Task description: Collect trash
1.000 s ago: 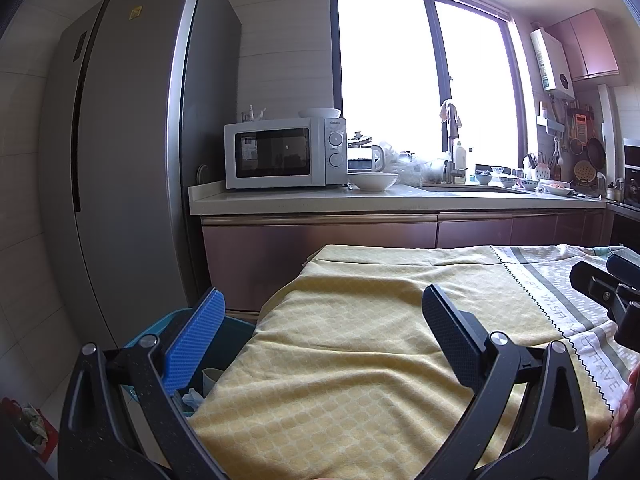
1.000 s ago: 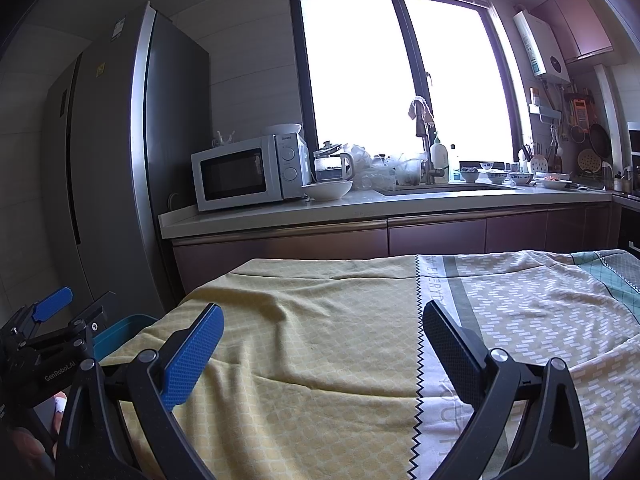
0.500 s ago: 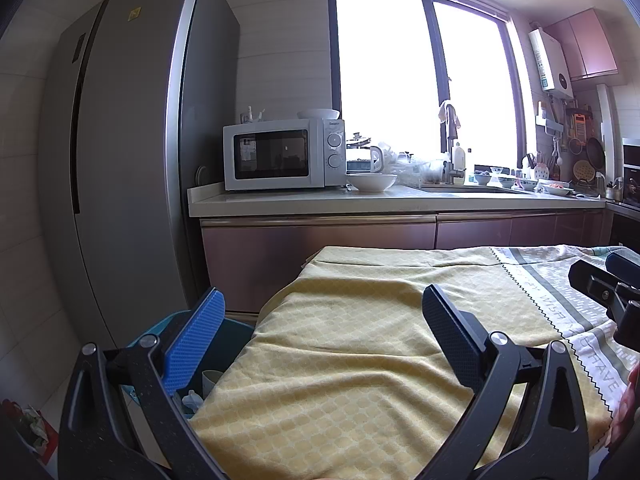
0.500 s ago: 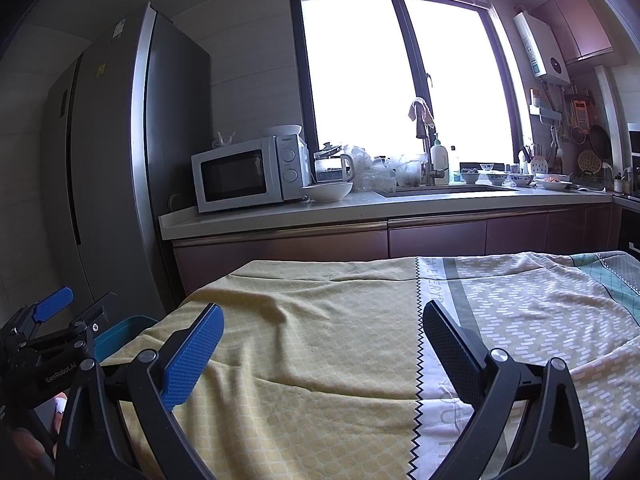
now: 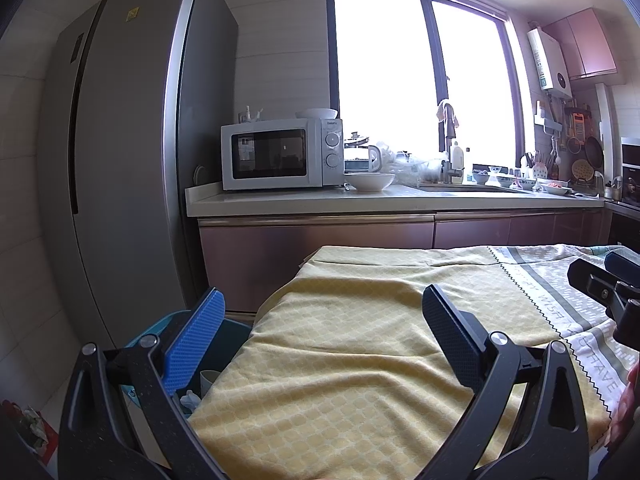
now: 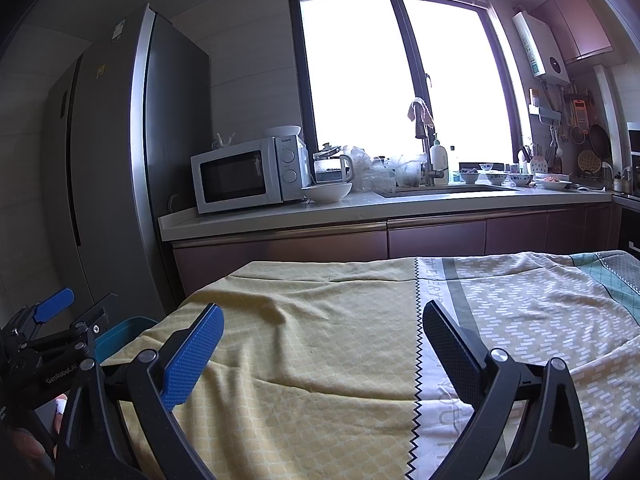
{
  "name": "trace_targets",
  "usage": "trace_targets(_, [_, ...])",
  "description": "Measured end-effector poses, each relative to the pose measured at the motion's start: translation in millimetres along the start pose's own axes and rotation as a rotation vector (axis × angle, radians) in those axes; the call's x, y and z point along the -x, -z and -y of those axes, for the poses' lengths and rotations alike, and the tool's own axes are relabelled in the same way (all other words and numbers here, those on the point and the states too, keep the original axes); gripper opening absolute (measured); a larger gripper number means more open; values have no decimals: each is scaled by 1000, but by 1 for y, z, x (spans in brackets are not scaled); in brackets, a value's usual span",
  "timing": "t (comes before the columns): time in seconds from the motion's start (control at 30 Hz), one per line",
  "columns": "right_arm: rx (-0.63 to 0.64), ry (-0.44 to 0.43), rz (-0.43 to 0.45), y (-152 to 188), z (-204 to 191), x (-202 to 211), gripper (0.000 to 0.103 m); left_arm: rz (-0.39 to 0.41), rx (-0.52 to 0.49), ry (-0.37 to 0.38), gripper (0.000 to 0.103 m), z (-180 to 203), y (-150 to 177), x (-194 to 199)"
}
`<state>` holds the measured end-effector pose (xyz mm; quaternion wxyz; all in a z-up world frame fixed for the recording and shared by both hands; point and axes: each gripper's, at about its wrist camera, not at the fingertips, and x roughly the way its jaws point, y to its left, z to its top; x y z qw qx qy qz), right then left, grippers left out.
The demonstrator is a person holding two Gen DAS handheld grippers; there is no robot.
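A blue trash bin point(image 5: 224, 336) stands on the floor at the table's left edge; a cup and crumpled white scraps point(image 5: 192, 398) lie inside. It also shows in the right wrist view point(image 6: 120, 334). My left gripper point(image 5: 320, 312) is open and empty, held above the table's left edge next to the bin. My right gripper point(image 6: 322, 328) is open and empty over the yellow tablecloth point(image 6: 320, 344). Each gripper shows at the edge of the other's view. No trash shows on the cloth.
A tall grey fridge point(image 5: 120, 160) stands left. A counter point(image 5: 380, 200) behind the table carries a white microwave point(image 5: 280, 154), a white bowl point(image 5: 370, 181), a sink and dishes. A red item point(image 5: 24, 424) lies on the floor at the lower left.
Both grippers stay open and empty. The views shift only slightly; nothing on the table has moved.
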<state>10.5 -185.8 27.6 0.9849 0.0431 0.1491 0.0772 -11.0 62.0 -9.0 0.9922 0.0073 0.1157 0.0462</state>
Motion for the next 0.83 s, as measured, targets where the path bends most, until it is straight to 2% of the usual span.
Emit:
trace_targets(0.5, [-11, 8, 7, 3, 5, 5, 96, 1, -12, 10, 97, 3, -2, -1])
trace_targets(0.73, [-22, 42, -15, 3, 24, 2, 96, -120, -35, 36, 97, 6, -3, -30])
trace_targets(0.83, [-18, 79, -40, -2, 41, -1, 96, -204, -25, 86, 97, 7, -10, -56])
